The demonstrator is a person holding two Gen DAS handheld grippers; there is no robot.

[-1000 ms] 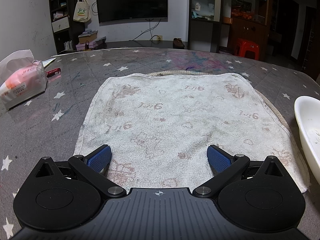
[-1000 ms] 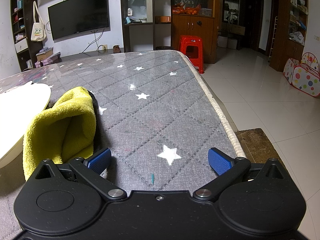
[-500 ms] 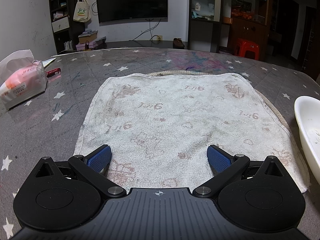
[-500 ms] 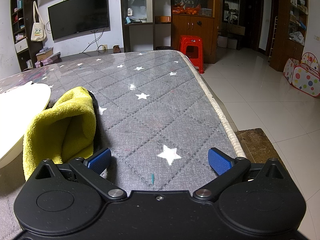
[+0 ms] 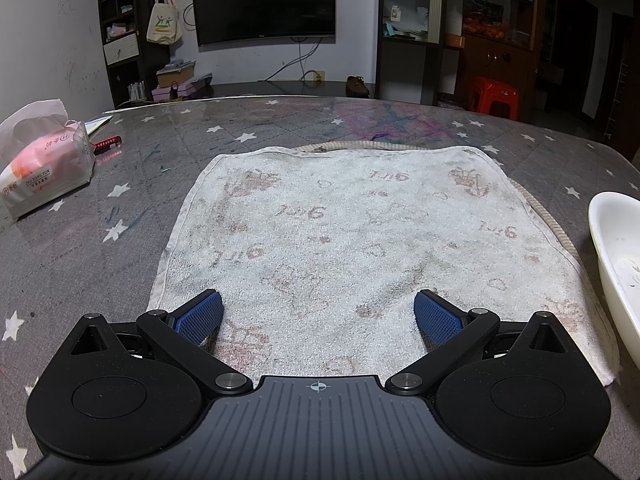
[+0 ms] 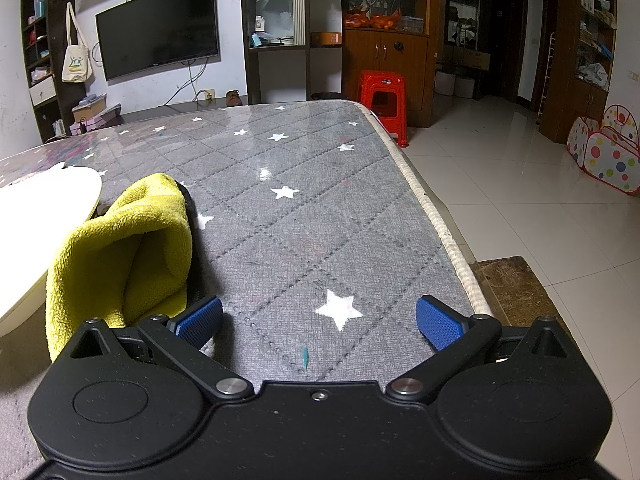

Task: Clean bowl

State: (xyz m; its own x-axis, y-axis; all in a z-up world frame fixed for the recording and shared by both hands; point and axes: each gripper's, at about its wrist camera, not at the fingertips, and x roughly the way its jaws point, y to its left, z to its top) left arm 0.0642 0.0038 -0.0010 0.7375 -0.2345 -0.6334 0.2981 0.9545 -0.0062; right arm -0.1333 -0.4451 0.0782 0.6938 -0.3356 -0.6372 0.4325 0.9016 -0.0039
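At right edge of left wrist view I see white bowl [image 5: 618,264], glossy, dark specks inside, beside stained towel [image 5: 360,240]. My left gripper [image 5: 318,314] spread wide, empty. Right gripper [image 6: 320,318] likewise; yellow cloth [image 6: 124,248] lower left.

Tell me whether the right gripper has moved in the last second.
No. In the right wrist view the right gripper is open, and the white star and yellow cloth sit at the same places relative to its fingers as before.
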